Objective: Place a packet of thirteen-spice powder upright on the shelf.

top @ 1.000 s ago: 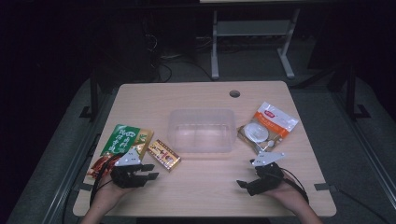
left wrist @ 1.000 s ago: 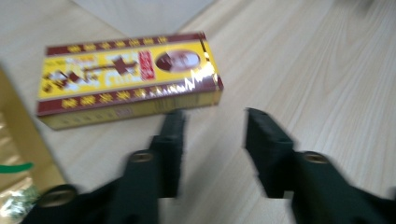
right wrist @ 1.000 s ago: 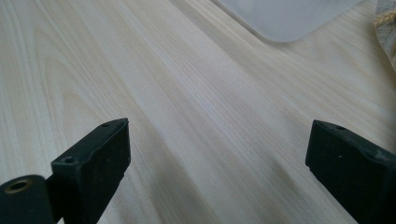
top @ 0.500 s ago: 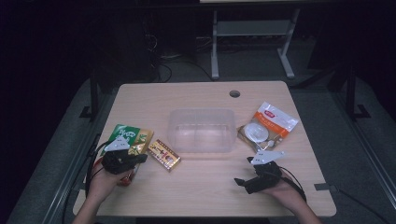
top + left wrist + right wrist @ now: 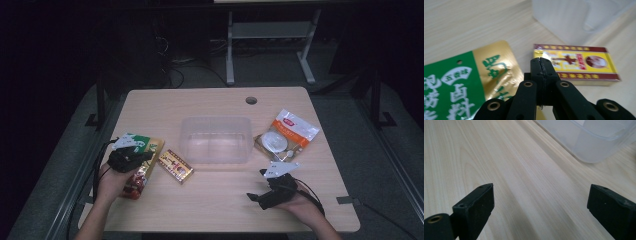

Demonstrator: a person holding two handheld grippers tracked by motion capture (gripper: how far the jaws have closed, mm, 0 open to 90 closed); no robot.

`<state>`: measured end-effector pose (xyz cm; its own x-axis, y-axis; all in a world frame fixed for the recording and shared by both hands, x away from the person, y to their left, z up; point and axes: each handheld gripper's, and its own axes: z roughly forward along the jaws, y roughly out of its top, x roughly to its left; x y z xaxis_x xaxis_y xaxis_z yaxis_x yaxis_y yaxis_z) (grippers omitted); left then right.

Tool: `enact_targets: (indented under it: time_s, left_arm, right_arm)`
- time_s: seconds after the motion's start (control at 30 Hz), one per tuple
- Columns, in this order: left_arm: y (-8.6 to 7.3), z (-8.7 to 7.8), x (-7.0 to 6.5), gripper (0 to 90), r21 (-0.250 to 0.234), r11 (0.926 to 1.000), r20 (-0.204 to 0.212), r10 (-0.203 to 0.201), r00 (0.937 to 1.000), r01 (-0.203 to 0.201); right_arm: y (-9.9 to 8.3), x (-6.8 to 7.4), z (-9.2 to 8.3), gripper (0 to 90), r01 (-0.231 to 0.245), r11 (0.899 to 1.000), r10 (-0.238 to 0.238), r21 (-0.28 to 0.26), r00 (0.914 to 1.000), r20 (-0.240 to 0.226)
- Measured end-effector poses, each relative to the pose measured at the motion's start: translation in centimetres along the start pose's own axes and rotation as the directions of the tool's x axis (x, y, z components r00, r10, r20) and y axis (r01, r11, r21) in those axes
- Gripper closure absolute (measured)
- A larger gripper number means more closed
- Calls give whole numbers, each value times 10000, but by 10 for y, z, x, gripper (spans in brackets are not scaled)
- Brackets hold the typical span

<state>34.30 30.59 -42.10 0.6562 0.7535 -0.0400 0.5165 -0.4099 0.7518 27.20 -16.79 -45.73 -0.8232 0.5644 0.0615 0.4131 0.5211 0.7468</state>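
Observation:
My left gripper hovers low over a green and gold snack packet, its jaws pressed flat together with nothing between them. In the left gripper view the shut tips point at a yellow and red box just past the packet. That box lies left of a clear plastic container. My right gripper rests near the table's front right. Its jaws stand wide apart over bare wood.
An orange and white packet and a round white item in a wrapper lie right of the container. A red packet lies under the left hand. The table has a cable hole at the back.
The left hand has moved away from the front edge and over the green packet. The right hand has stayed where it was.

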Motion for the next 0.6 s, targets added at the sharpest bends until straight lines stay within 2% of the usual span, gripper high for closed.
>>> enact_targets:
  time_s: [0.1, 0.13, 0.27, 0.37, 0.4, 0.43, 0.47, 0.5, 0.53, 0.57, 0.6]
  left_arm:
    - [2, 4, 5, 895, -49, 10000, -55, -30, 10000, 29]
    - [4, 8, 9, 896, -154, 9996, -49, -221, 9997, 221]
    - [8, 18, 16, 895, -255, 9989, -178, -400, 9990, 395]
    - [10, 25, 19, 895, -148, 9989, -103, -456, 9989, 454]
    - [10, 28, 19, 895, -153, 9988, -10, -467, 9989, 467]
    - [10, 32, 17, 895, -30, 9992, 78, -402, 9992, 402]
    - [9, 41, 13, 896, 461, 9989, -116, 26, 9999, -20]
    - [8, 44, 13, 895, 608, 9980, -147, 178, 9997, -169]
    - [8, 44, 13, 896, 608, 9980, -147, 178, 9997, -169]
    - [7, 47, 12, 896, 674, 9977, -60, -20, 10000, 24]
    - [6, 49, 13, 896, 765, 9970, -93, 152, 9998, -144]
  right_arm:
    - [1, 0, 2, 71, -34, 10000, 34, -20, 10000, -34]
    - [1, -1, 2, 71, -65, 10000, 65, -42, 10000, -3]
    - [2, -1, 0, 71, -157, 9998, 157, -104, 9998, 81]
    - [2, 0, 0, 71, -125, 9999, 127, -117, 9999, 110]
    - [1, 1, -1, 71, 13, 9999, -11, -120, 9999, 113]
    - [1, 1, -1, 71, 13, 9999, -11, -120, 9999, 113]
    - [1, 2, -2, 71, -35, 9999, 37, -143, 9999, 99]
    - [1, 2, -3, 71, -67, 9998, 69, -169, 9999, 99]
    - [1, 2, -3, 71, -67, 9998, 69, -169, 9999, 99]
    - [1, 2, -3, 70, -59, 9998, 61, -194, 9999, 112]
    - [1, 1, -3, 71, -60, 9997, 63, -225, 9999, 112]
